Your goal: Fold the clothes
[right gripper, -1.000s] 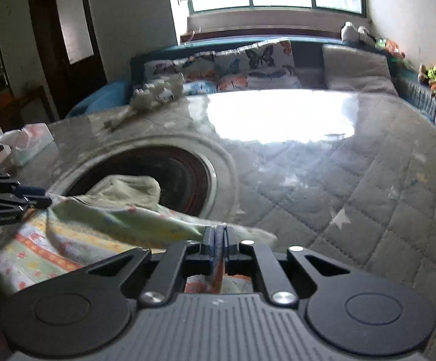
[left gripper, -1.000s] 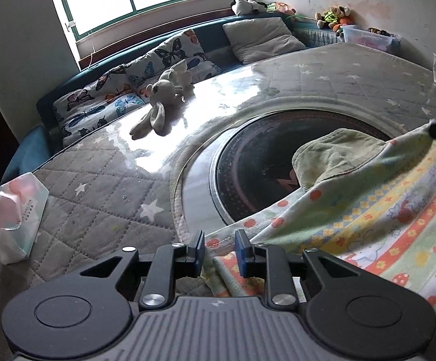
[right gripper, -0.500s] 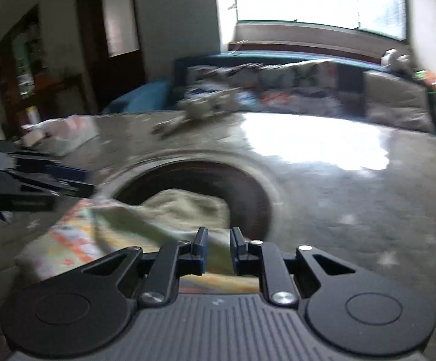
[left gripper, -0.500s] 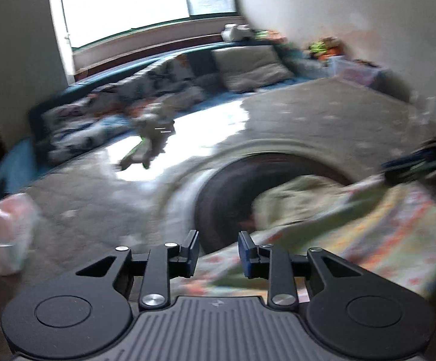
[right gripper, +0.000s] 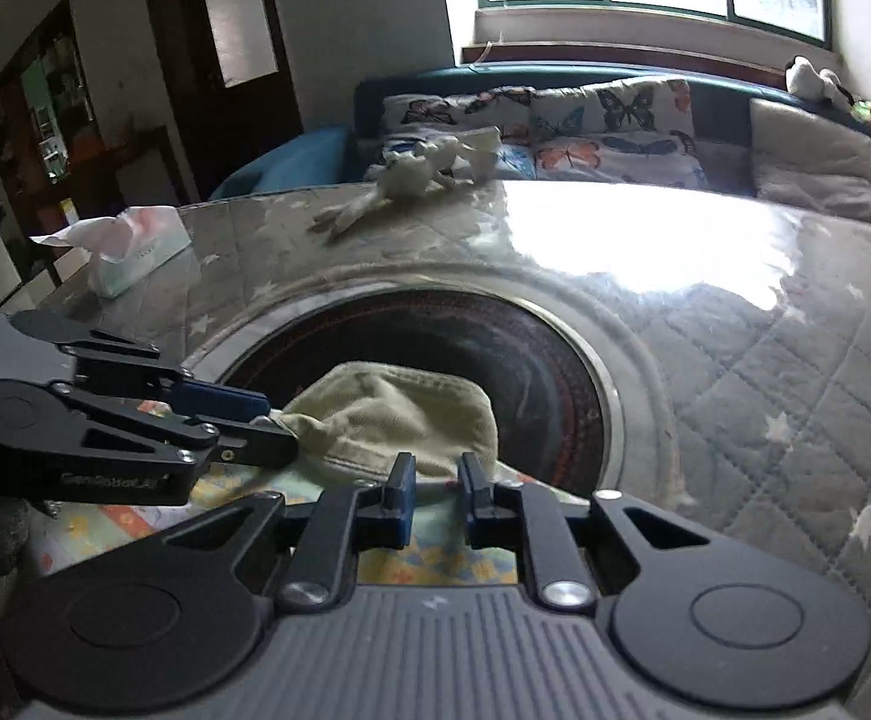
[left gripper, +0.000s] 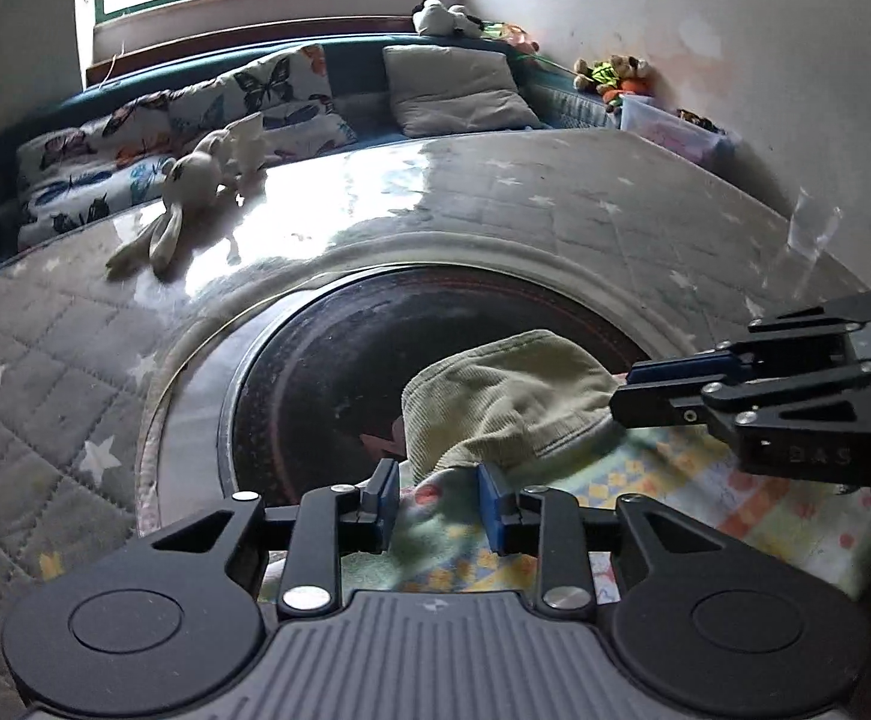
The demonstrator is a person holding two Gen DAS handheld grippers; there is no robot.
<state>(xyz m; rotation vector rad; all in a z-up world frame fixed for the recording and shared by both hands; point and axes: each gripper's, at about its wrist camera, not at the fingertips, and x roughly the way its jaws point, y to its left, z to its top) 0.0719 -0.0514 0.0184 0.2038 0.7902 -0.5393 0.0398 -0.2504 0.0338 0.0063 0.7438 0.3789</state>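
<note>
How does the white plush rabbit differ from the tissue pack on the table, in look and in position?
The plush rabbit is white, soft and limp, sprawled with long limbs at the far edge of the table. The tissue pack is boxy, pale green and pink, with a tissue sticking out, at the table's left edge. The rabbit lies near the butterfly cushions; the pack does not. Both rest on the glossy tabletop.

Garment (left gripper: 663,498): soft printed cloth, olive ribbed lining (left gripper: 507,396). Table cover (left gripper: 585,204): quilted grey cloth under glossy clear sheet. Centre disc (right gripper: 435,336): dark, glossy. Left gripper (left gripper: 438,504): matt black plastic, blue pads (left gripper: 385,501). Bunny toy (left gripper: 177,210): plush.
</note>
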